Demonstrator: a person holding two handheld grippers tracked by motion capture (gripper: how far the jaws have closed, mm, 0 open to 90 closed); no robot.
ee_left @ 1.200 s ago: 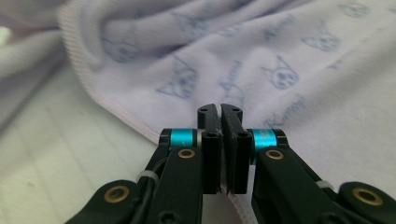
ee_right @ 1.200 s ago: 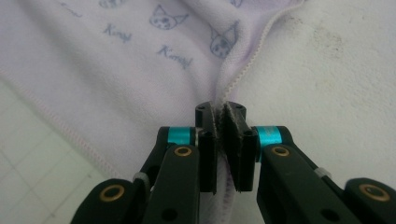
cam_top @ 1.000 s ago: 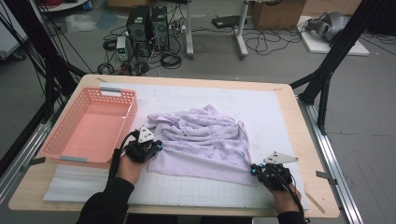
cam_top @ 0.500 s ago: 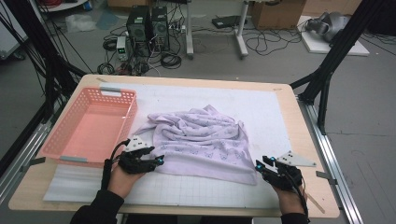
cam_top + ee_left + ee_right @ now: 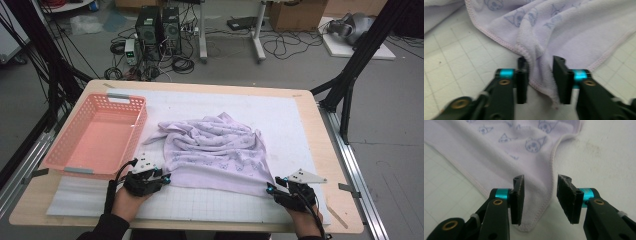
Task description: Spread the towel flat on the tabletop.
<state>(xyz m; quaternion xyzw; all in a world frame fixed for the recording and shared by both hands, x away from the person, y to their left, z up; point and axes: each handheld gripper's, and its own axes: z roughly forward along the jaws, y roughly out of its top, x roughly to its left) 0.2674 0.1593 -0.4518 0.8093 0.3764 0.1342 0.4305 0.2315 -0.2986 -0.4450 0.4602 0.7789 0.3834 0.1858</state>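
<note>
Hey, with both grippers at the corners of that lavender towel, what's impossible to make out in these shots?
- Left gripper view: blur hides whether the fingers press the lavender towel fold between them.
- High view: the towel's bunched folds cover its far edge and the mat beneath.
- High view: the towel's print is too small to read.
- High view: the bottom edge cuts off the forearms.

Changes logged from my station: left gripper shifted along the towel edge toward its near-left corner, jaws just closing with cloth between them. Right gripper jaws just opening, towel corner lying between, unpinched.
</note>
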